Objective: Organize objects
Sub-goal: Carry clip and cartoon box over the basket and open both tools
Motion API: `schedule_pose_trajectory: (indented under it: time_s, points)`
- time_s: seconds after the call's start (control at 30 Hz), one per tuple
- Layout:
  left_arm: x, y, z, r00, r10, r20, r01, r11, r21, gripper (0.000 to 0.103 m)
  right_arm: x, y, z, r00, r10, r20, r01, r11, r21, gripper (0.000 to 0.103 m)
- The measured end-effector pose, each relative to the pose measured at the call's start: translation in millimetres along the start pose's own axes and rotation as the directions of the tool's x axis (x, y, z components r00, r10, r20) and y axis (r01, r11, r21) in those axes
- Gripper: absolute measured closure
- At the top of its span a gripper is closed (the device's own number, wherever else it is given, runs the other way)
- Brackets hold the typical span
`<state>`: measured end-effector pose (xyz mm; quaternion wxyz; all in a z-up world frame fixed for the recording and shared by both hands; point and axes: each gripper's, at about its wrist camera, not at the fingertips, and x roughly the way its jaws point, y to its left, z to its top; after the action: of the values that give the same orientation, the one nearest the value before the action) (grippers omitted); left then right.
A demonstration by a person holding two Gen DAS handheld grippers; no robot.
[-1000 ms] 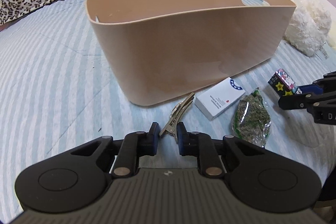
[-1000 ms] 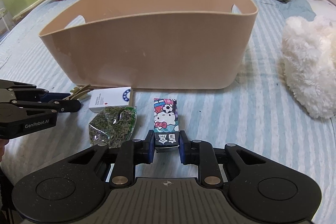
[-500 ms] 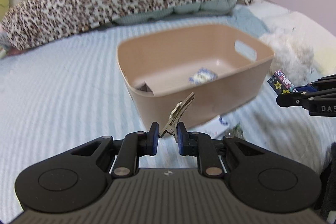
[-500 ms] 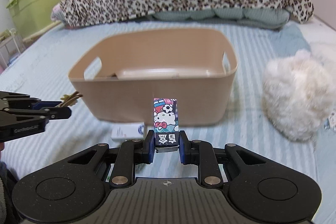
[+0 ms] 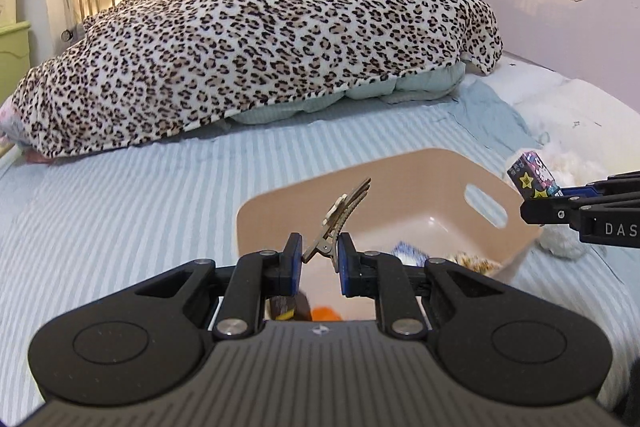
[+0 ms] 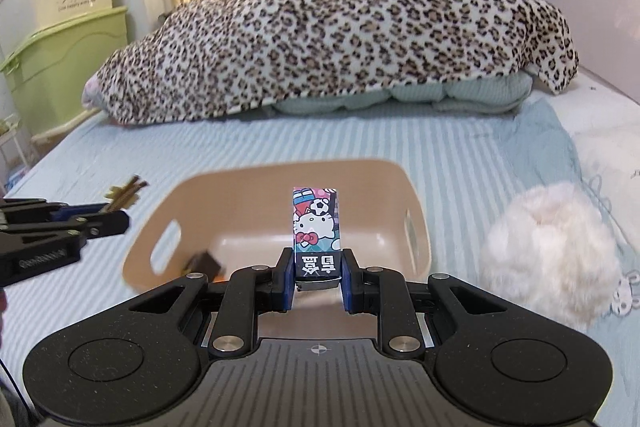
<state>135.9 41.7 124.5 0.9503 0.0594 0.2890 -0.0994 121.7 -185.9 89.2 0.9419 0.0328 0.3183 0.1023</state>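
The left gripper [image 5: 318, 261] is pinching a metal hair clip [image 5: 338, 219] that's angling toward 1 o'clock, hanging over the tan basket [image 5: 404, 173] on the striped bed [image 5: 120, 211]. The right gripper [image 6: 316, 277] is clamping a cartoon-cat box [image 6: 316, 223], standing upright at 12 o'clock, also over the basket.

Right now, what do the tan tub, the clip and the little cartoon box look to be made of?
The tub looks like matte molded plastic: smooth walls, cut-out handles. The hair clip, held in the left gripper, seems dull brushed metal. The cartoon box, in the right gripper, looks like glossy printed cardboard with crisp folded edges.
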Motion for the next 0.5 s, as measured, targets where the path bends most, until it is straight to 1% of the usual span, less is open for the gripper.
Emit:
schedule_pose_trajectory:
  time_s: [0.07,0.2,0.37,0.5]
  points:
    - [15,-1,6,1.000,0.016,-0.016,-0.016,1.000,-0.004,0.083,9,0,5,1.000,-0.011,0.004,0.011,1.000,0.000,0.082]
    - [51,2,11,0.996,0.039,-0.085,-0.044,0.997,-0.057,0.083,34,2,10,0.999,-0.044,-0.005,0.044,0.999,-0.008,0.082]
    - [88,-1,6,0.983,0.085,-0.163,-0.092,0.995,-0.036,0.083,69,0,9,0.995,-0.089,-0.051,0.088,0.996,-0.019,0.082]
    - [104,0,-3,0.971,0.076,-0.225,-0.087,0.995,-0.039,0.083,91,-1,3,0.987,-0.129,-0.097,0.124,0.991,-0.054,0.082]
